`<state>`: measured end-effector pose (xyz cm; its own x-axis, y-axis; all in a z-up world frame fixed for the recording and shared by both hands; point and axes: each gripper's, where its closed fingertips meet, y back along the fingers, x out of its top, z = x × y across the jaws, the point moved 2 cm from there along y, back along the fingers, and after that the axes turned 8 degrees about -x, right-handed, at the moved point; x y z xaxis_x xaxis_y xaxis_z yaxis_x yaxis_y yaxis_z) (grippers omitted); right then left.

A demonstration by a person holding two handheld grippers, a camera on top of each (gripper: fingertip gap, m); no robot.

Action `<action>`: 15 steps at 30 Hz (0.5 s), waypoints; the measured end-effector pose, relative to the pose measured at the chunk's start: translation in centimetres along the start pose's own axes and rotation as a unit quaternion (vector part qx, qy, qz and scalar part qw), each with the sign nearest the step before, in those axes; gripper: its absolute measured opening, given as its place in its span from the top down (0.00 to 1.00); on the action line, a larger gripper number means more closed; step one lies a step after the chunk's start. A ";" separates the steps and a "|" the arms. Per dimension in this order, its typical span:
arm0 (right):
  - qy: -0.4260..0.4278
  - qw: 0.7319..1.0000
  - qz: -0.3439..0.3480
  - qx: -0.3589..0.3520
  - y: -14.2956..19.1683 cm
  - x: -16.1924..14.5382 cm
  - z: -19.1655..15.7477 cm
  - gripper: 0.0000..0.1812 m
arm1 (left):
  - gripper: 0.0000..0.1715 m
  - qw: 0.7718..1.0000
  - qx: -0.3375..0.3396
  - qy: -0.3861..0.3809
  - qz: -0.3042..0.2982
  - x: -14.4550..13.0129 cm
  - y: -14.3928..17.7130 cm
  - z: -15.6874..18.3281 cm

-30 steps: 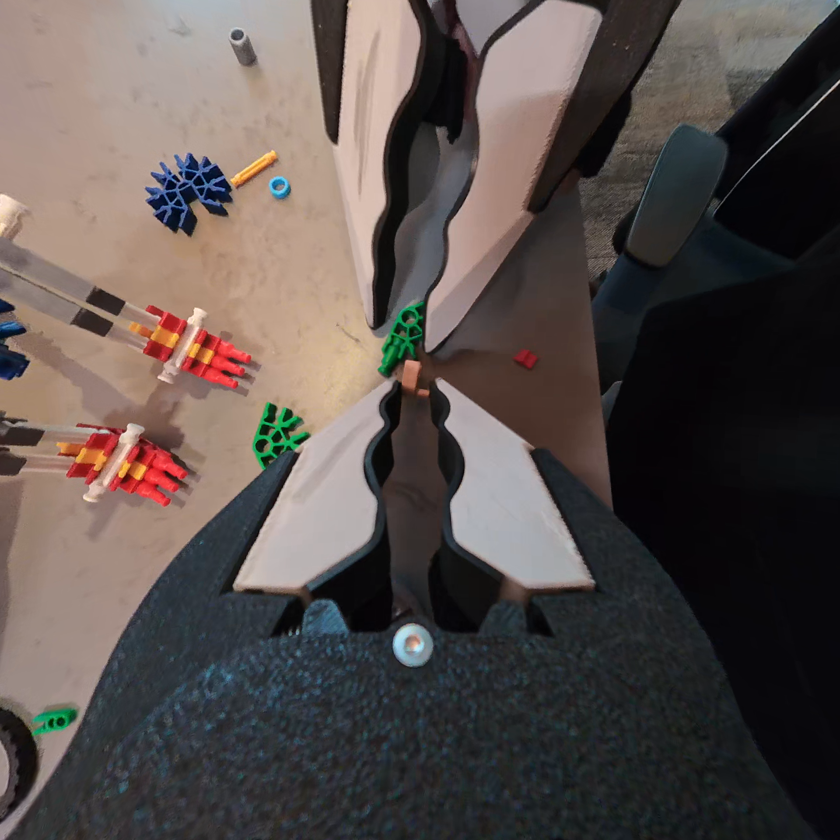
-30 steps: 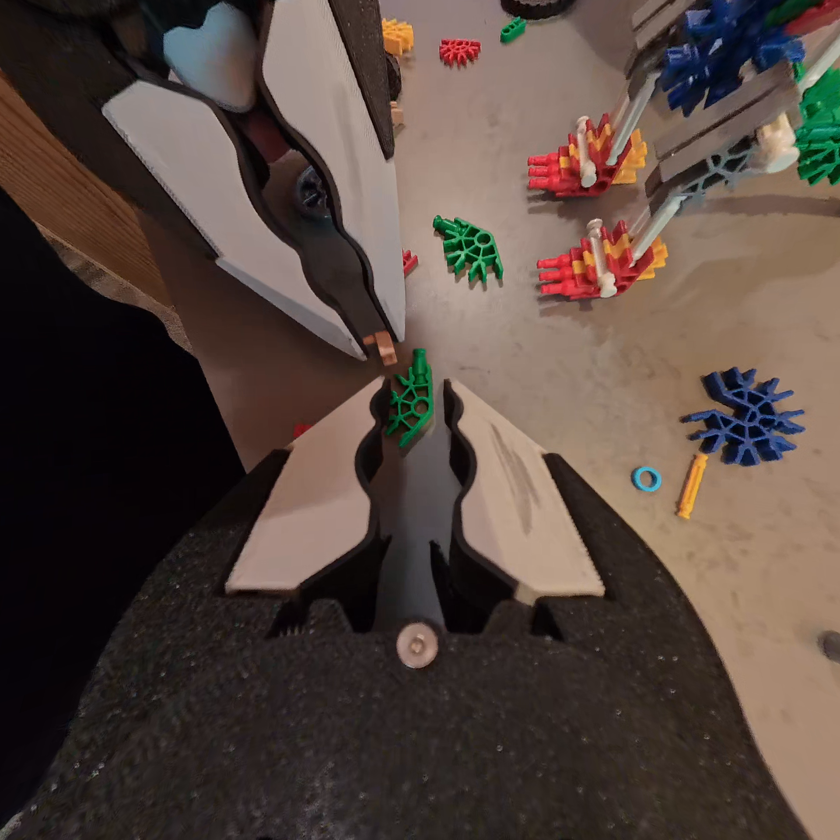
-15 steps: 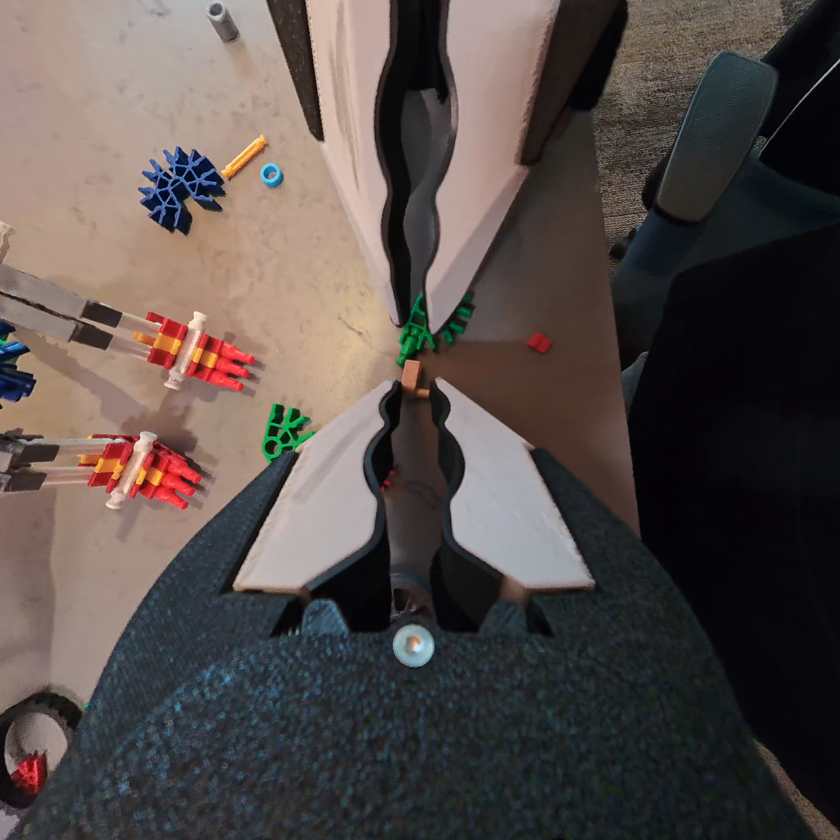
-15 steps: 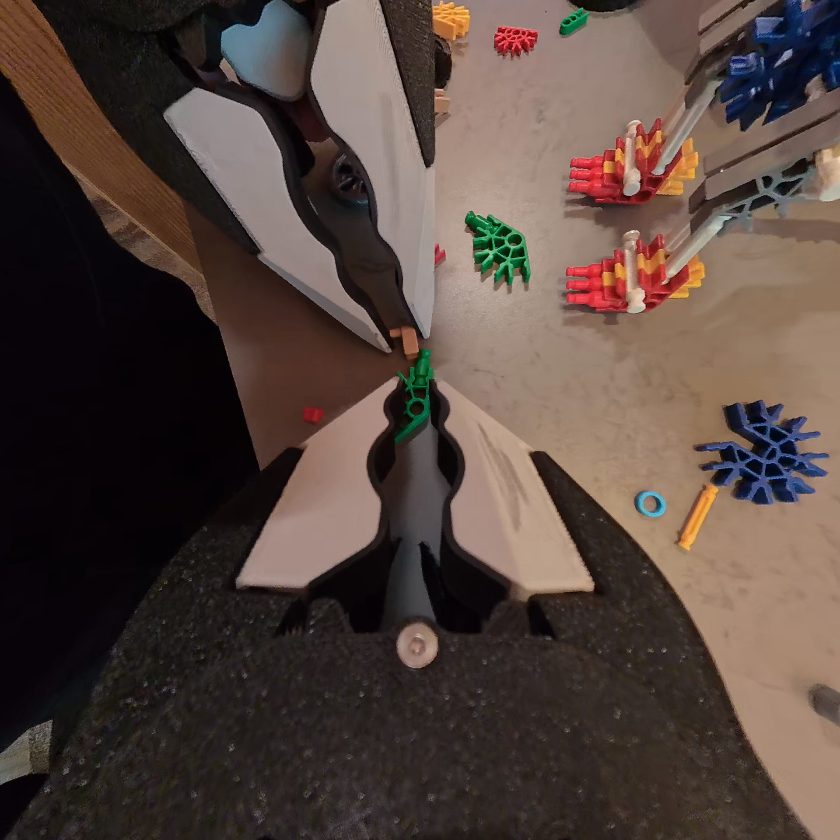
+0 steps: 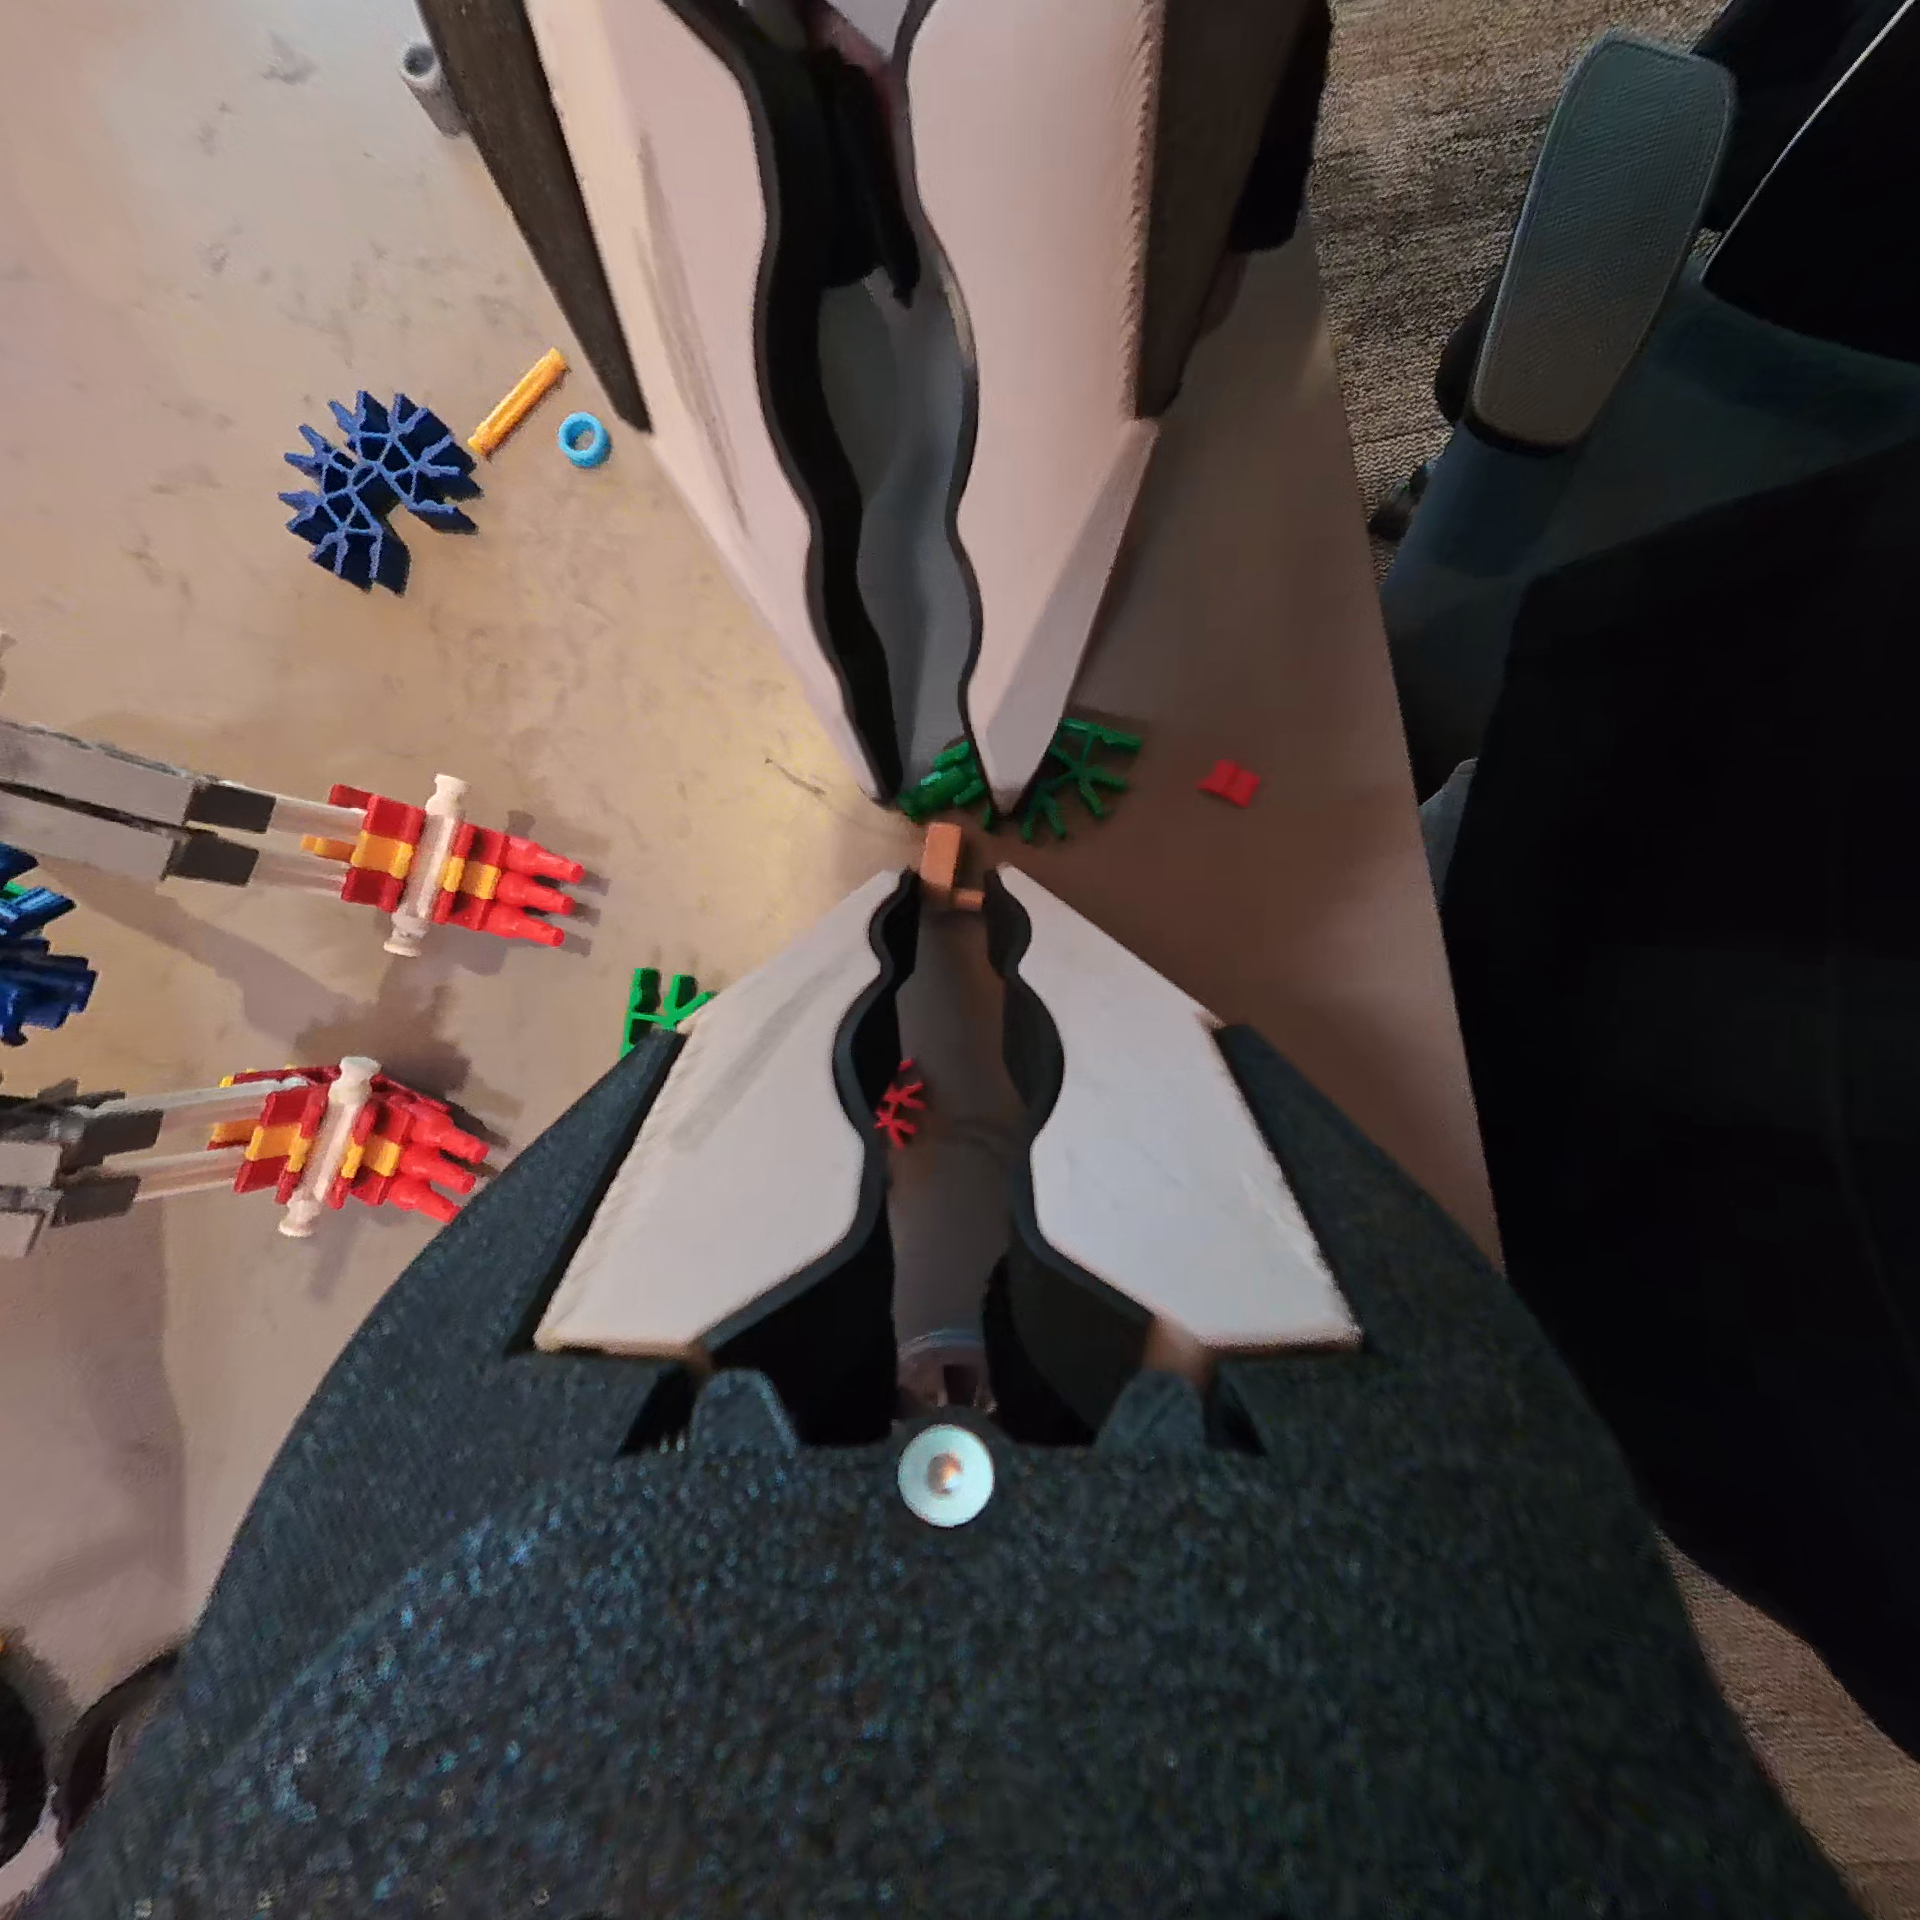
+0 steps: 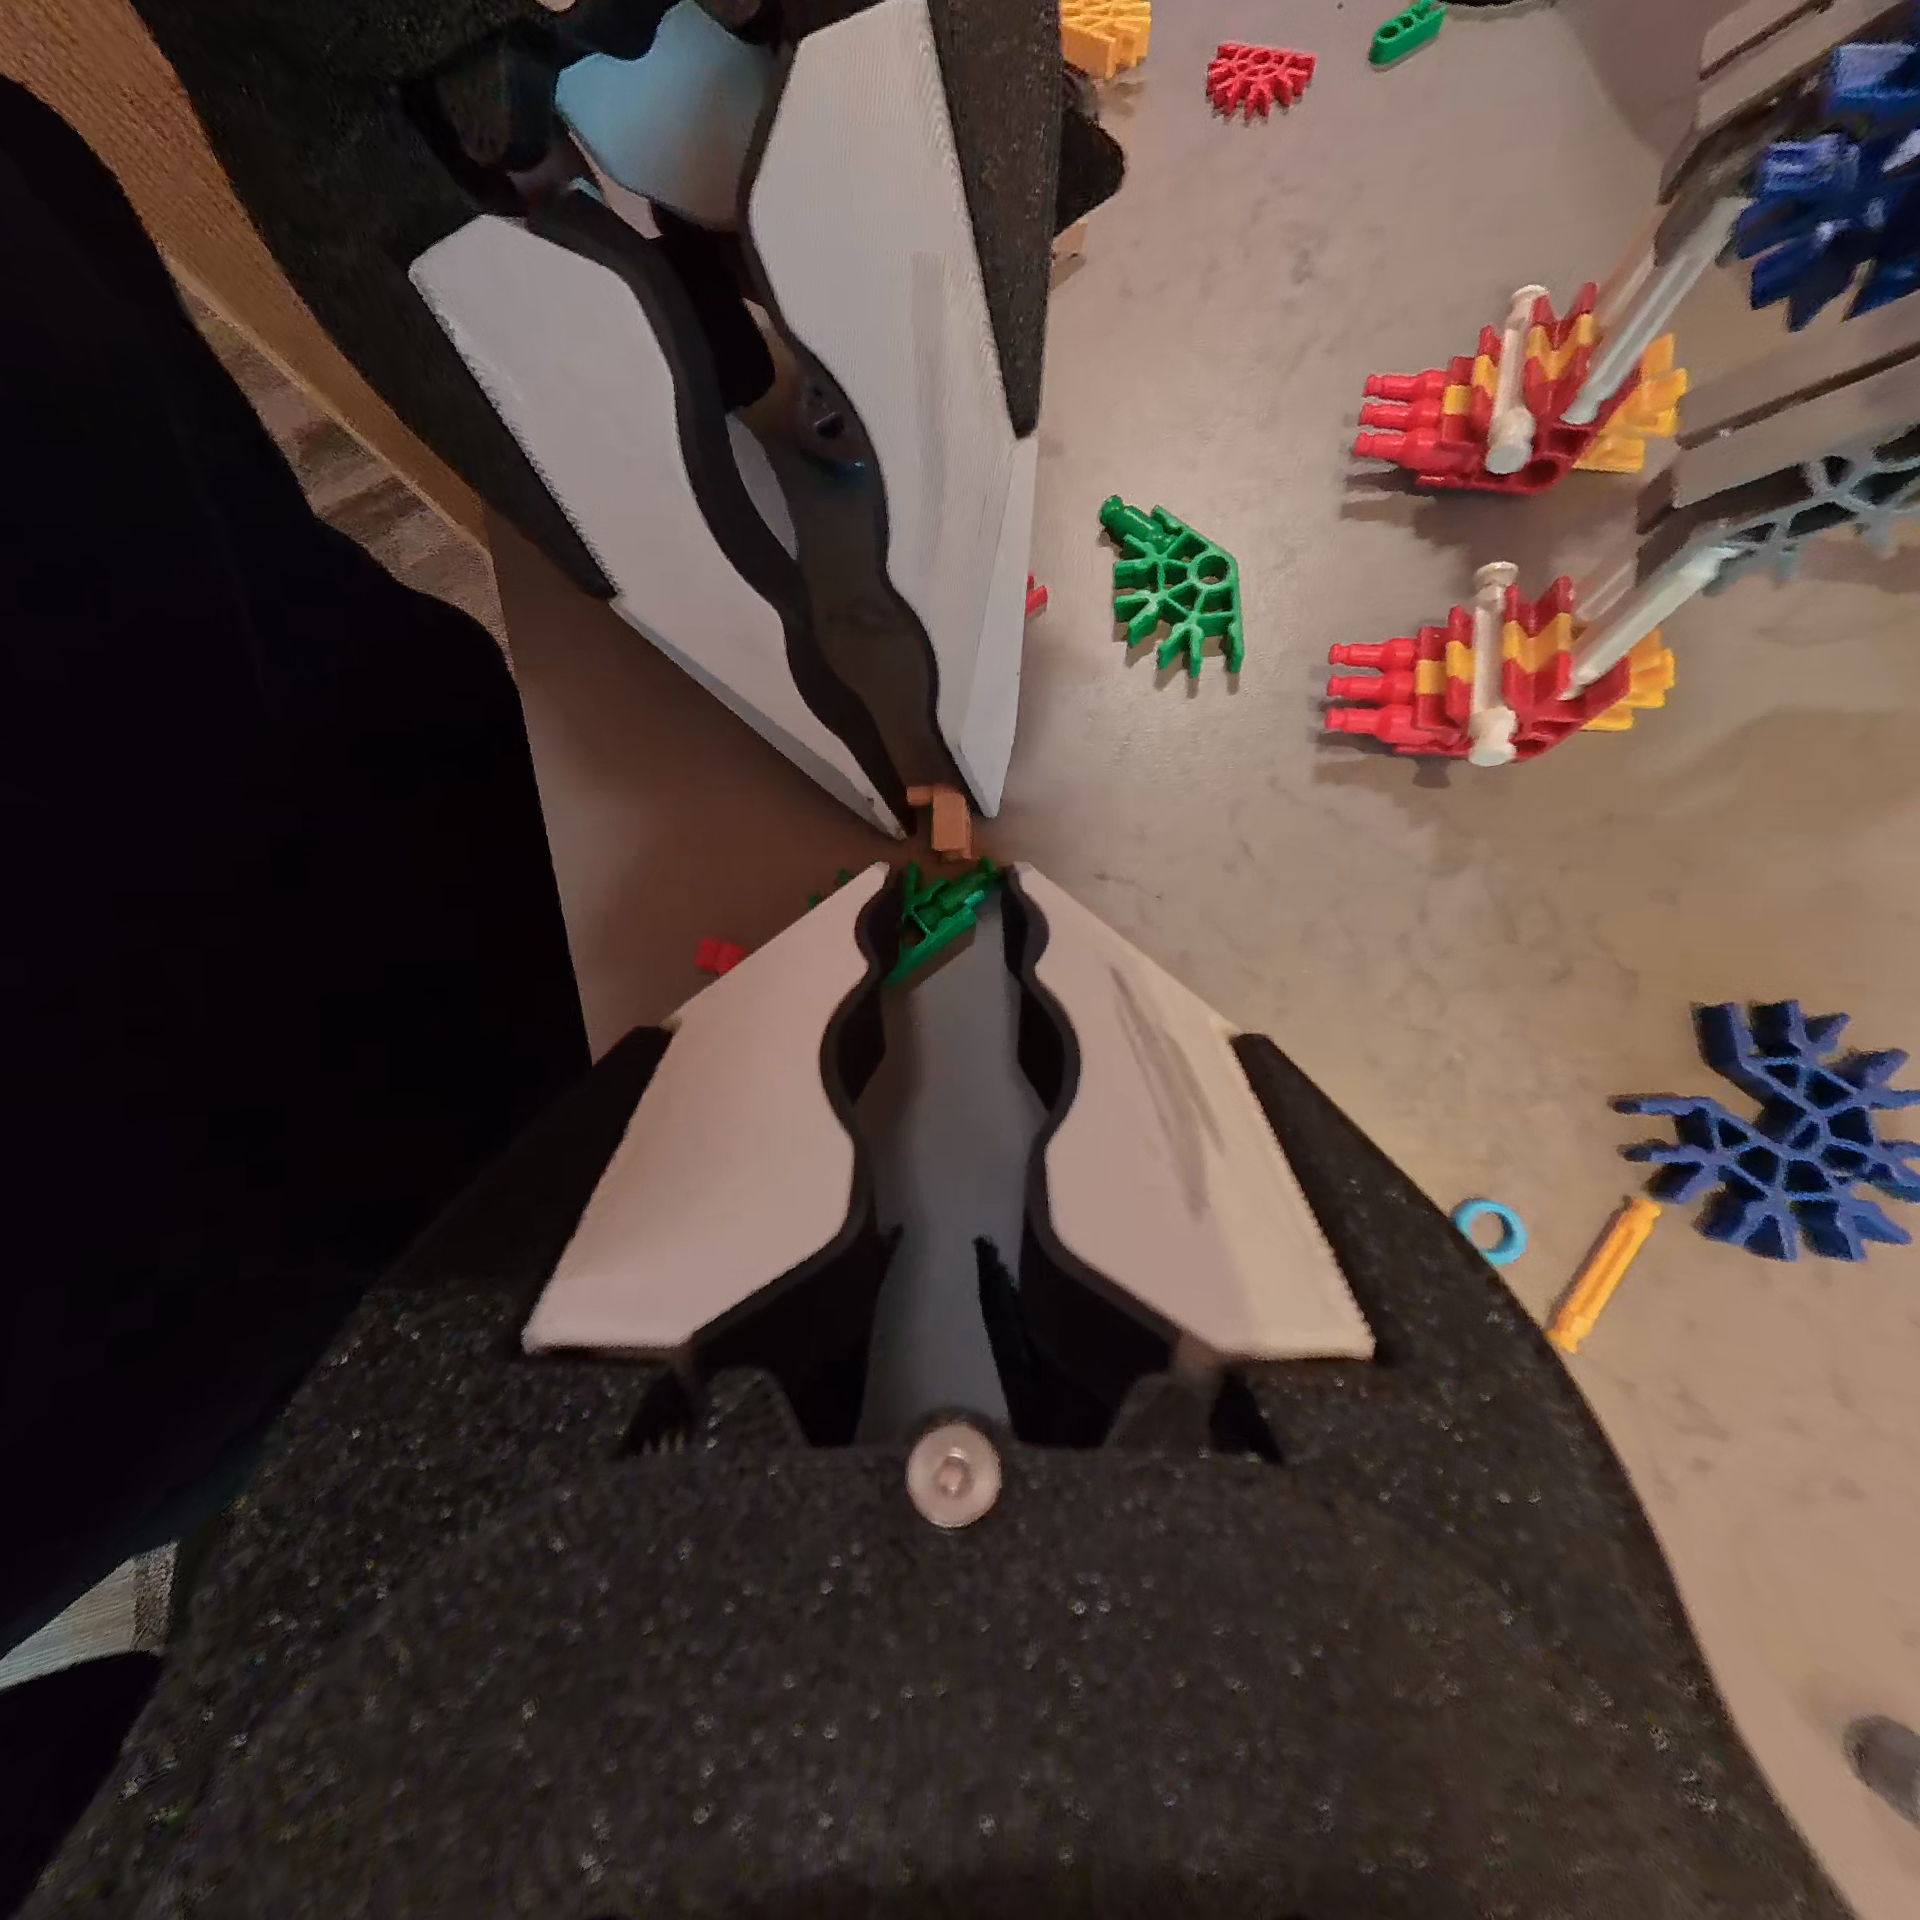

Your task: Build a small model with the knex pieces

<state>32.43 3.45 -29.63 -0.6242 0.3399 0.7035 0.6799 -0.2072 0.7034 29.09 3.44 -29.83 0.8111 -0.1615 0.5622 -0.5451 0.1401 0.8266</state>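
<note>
My left gripper [image 5: 943, 885] is shut on a small tan clip piece [image 5: 941, 854] that sticks out past its tips. My right gripper [image 6: 948, 883] is shut on a green fan-shaped connector [image 6: 935, 914]. The two grippers meet tip to tip above the table's near edge, and the tan piece [image 6: 948, 821] touches or nearly touches the green connector [image 5: 1070, 779]. The right gripper fills the top of the left wrist view [image 5: 940, 790], and the left gripper fills the upper left of the right wrist view [image 6: 940, 816].
On the tan table [image 5: 312, 260] lie two red-and-yellow connector clusters on grey rods [image 5: 447, 862] [image 5: 343, 1143], a blue snowflake connector [image 5: 379, 488], an orange rod [image 5: 516, 402], a blue ring [image 5: 582, 438], a loose green connector [image 6: 1179, 597] and a small red piece [image 5: 1228, 779]. A chair [image 5: 1600, 239] stands beyond the table edge. My right tips are roughly 11 centimetres from the orange rod [image 5: 516, 402]. My right wrist view [image 6: 1598, 1264] looks at it from another angle.
The two grippers have turned and closed in on each other. The green connector has rotated in the right gripper, and the tan piece now sits right against it.
</note>
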 end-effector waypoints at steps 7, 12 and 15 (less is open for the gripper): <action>-0.038 0.999 0.002 -0.011 0.4 -0.5 -0.4 0.90 | 0.94 1.000 -0.006 -0.011 -0.006 -0.3 0.2 -0.2; -0.032 0.999 -0.001 0.010 0.3 -0.3 -0.4 0.90 | 0.94 0.999 -0.018 -0.026 -0.008 -0.1 0.0 -0.2; -0.023 0.999 -0.003 0.030 0.2 -0.3 -0.4 0.90 | 0.94 0.999 -0.027 -0.035 -0.010 0.0 0.0 -0.3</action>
<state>32.56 2.96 -29.64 -0.6116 0.3823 0.6926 0.6988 -0.1495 0.6996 29.18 3.71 -29.84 0.8036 -0.2325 0.5478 -0.5153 0.1887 0.8360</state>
